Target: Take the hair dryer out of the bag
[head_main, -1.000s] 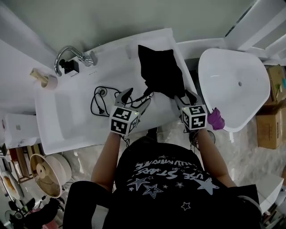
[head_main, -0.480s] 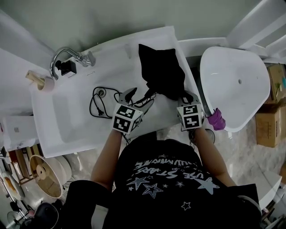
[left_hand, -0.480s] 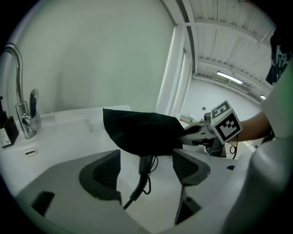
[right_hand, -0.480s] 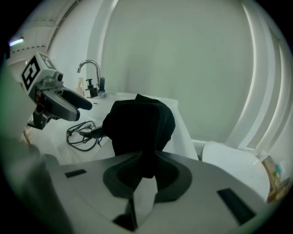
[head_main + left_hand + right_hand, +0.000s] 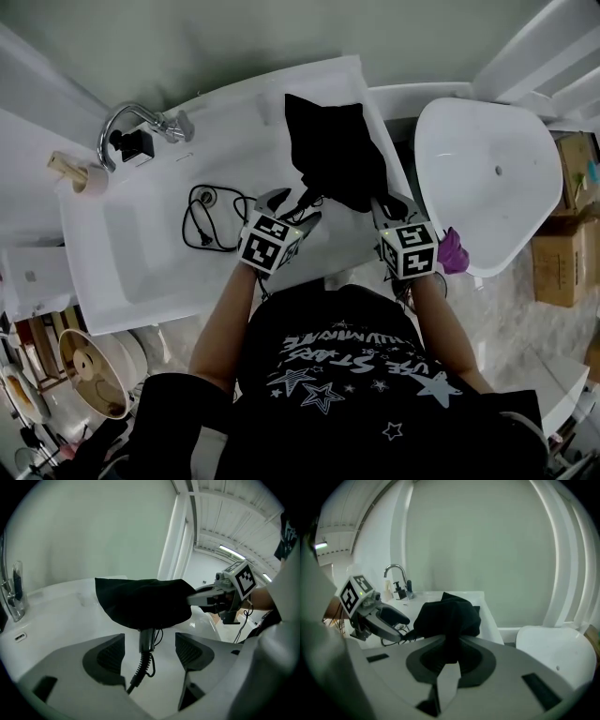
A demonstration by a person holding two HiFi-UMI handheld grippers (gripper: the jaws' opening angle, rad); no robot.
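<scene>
Though beside bag (image 5: 333, 150), cord (image 5: 201, 221) within sink (image 5: 131, 258).

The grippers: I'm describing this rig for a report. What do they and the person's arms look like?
The left gripper and right gripper are pale grey with dark ribbed pads, each bearing a white cube with black square markers. The arms are bare below a black star-printed T-shirt.

Chrome faucet (image 5: 174, 125) at white sink (image 5: 141, 246), rounded white basin (image 5: 487, 202), cardboard box (image 5: 566, 255)
</scene>
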